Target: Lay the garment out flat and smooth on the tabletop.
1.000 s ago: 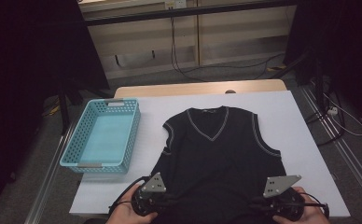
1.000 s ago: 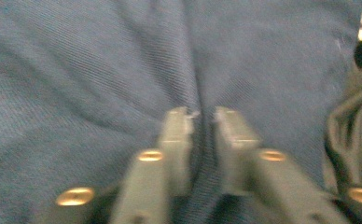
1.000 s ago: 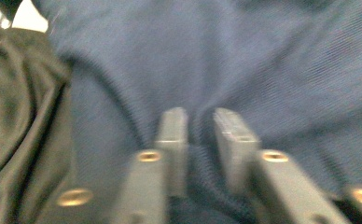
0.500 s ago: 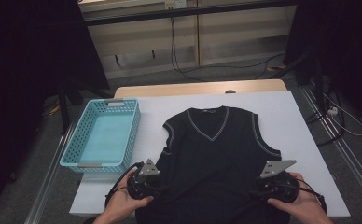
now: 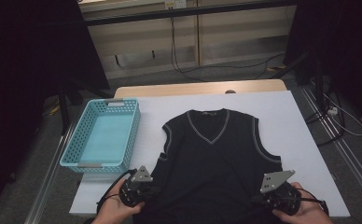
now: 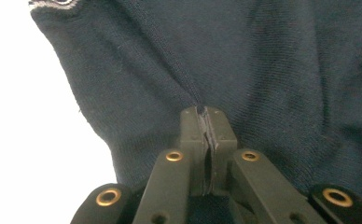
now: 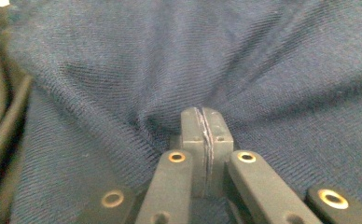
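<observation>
Turquoise plastic mesh formed the one basket (image 5: 83,151) on the white table (image 5: 305,154), and we saw nothing inside it. Just beside it lay the single dark navy knitted sleeveless vest (image 5: 216,158) with grey trim at its V-neck, spread flat, front up, in the table's middle. We held two black grippers at its near hem. Our left gripper (image 6: 208,128) had just closed, its jaws pinching a ridge of the knit near the vest's left edge. Our right gripper (image 7: 204,126) had likewise just closed, gathering fabric into radiating folds.
</observation>
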The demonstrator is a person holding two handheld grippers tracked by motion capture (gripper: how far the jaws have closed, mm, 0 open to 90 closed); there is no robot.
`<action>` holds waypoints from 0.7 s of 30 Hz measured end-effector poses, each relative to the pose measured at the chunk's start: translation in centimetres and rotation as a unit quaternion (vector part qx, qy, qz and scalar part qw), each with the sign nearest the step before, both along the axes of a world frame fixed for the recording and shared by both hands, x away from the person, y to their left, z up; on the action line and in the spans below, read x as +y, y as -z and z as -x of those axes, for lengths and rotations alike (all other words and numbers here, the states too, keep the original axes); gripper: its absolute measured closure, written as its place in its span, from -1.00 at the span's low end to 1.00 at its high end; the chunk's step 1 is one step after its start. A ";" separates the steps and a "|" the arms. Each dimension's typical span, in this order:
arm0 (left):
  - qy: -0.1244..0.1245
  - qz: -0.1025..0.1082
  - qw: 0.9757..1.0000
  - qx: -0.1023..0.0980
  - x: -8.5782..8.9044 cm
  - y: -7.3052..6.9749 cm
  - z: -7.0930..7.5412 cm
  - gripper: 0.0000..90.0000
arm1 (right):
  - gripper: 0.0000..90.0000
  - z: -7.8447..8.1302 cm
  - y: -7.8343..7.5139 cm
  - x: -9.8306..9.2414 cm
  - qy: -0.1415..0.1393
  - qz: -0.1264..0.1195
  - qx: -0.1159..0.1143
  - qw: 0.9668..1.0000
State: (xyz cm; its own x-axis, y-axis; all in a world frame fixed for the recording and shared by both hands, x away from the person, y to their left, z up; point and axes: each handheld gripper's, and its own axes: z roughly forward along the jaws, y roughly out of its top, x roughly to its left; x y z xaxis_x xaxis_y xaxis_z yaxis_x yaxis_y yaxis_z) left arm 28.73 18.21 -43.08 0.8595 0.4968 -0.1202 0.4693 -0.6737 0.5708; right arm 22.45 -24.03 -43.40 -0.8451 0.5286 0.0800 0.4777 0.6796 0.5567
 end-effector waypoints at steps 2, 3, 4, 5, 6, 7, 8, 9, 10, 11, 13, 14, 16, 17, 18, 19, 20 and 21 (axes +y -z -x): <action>0.000 0.003 1.000 -0.001 0.1 -0.1 0.3 0.94 | 0.95 0.5 -0.1 0.1 -0.005 0.002 -0.006 1.000; -0.007 0.014 1.000 0.000 0.2 -0.2 0.1 0.91 | 0.85 0.5 -0.1 0.0 -0.002 0.000 -0.010 1.000; -0.013 0.022 1.000 0.000 0.3 -0.3 0.0 0.80 | 0.68 0.5 -0.1 -0.1 0.002 -0.006 -0.016 1.000; -0.013 0.021 1.000 -0.008 0.4 -0.5 -0.2 0.71 | 0.48 0.3 -0.3 -0.3 0.013 -0.011 -0.023 1.000; -0.024 0.025 0.999 -0.019 0.5 -0.7 -0.3 0.56 | 0.41 0.1 -0.5 -0.5 0.029 -0.019 -0.032 0.999; -0.037 0.028 0.999 -0.027 0.7 -0.9 -0.6 0.41 | 0.39 -0.1 -0.7 -0.8 0.038 -0.029 -0.039 0.998; -0.044 0.034 0.998 -0.028 0.8 -0.9 -0.9 0.27 | 0.33 -0.4 -0.9 -1.2 0.051 -0.038 -0.049 0.997; -0.048 0.030 0.998 -0.040 0.9 -1.0 -1.4 0.27 | 0.30 -0.6 -1.0 -1.4 0.062 -0.043 -0.056 0.996; -0.051 0.023 0.997 -0.051 0.9 -0.9 -1.8 0.28 | 0.30 -1.1 -1.1 -1.8 0.078 -0.045 -0.064 0.994; -0.057 0.020 0.997 -0.052 0.9 -0.7 -2.3 0.28 | 0.29 -1.4 -1.3 -2.1 0.090 -0.044 -0.072 0.992; -0.062 0.015 0.997 -0.054 0.7 -0.3 -3.0 0.33 | 0.29 -2.1 -1.4 -2.8 0.111 -0.043 -0.084 0.989; -0.064 0.009 0.996 -0.056 0.6 -0.2 -3.3 0.33 | 0.29 -2.5 -1.4 -3.1 0.123 -0.039 -0.090 0.988; -0.067 0.002 0.996 -0.059 0.2 -0.1 -3.9 0.35 | 0.27 -3.2 -1.4 -3.9 0.147 -0.029 -0.098 0.984; -0.069 -0.005 0.996 -0.058 -0.1 0.0 -4.1 0.35 | 0.27 -3.5 -1.3 -4.2 0.160 -0.025 -0.100 0.982; -0.077 -0.016 0.995 -0.061 -0.4 0.2 -4.4 0.36 | 0.27 -3.8 -1.3 -4.6 0.168 -0.025 -0.098 0.981; -0.082 -0.024 0.995 -0.059 -0.6 0.4 -4.6 0.36 | 0.27 -4.2 -1.2 -4.9 0.174 -0.022 -0.099 0.980; -0.084 -0.025 0.995 -0.056 -0.9 0.5 -4.8 0.31 | 0.24 -4.6 -1.1 -5.2 0.184 -0.018 -0.101 0.978; -0.082 -0.025 0.995 -0.055 -1.1 0.6 -4.9 0.27 | 0.23 -4.9 -1.0 -5.5 0.191 -0.015 -0.100 0.976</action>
State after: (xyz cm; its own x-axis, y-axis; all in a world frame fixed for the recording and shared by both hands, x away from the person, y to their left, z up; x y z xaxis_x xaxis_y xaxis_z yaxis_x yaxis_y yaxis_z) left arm 33.66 17.12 -43.66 0.7726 0.6349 -0.0012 0.5116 -0.6214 0.5934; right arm 27.35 -29.53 -42.38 -0.5873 0.8080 -0.0462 0.5721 0.4548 0.6825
